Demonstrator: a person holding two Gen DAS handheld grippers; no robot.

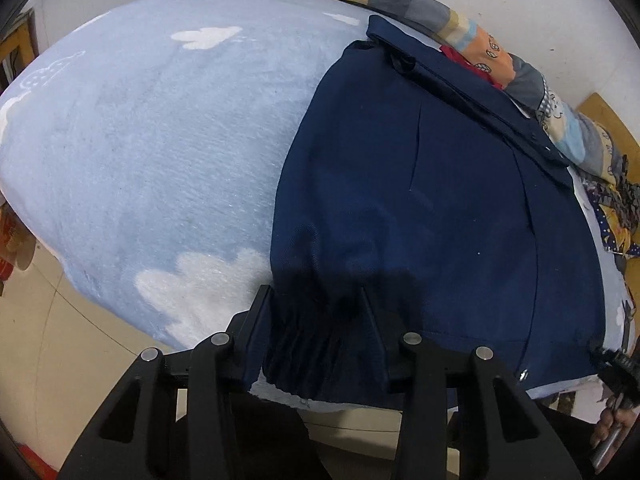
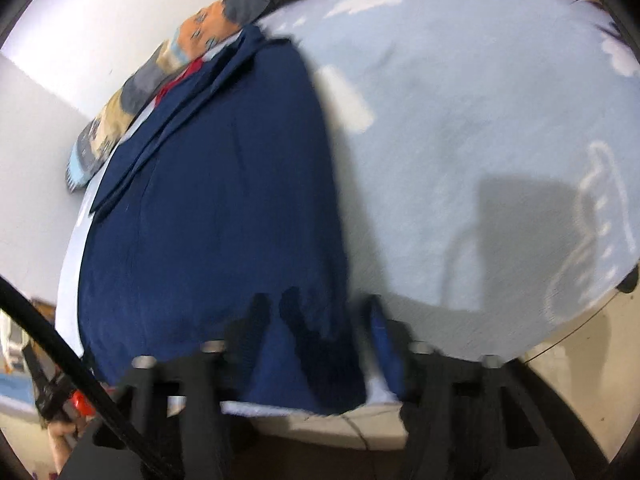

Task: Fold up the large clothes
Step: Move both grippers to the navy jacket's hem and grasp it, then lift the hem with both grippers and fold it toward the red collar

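Observation:
A navy garment (image 1: 440,200) lies flat on a bed under a light blue cloud-print blanket (image 1: 160,140), its collar end far from me and a red piece (image 1: 460,60) showing beside it. My left gripper (image 1: 316,304) is at the near hem, where the cloth is bunched in pleats between its fingers. In the blurred right wrist view the same garment (image 2: 220,200) lies on the blanket (image 2: 460,120). My right gripper (image 2: 318,316) holds the other near corner, with folded navy cloth pinched between its fingers.
A patchwork quilt (image 1: 460,20) runs along the wall behind the garment. The bed's near edge drops to a tiled floor (image 1: 60,360). A hand (image 1: 612,428) shows at the lower right. A black cable (image 2: 60,344) crosses the right wrist view's lower left.

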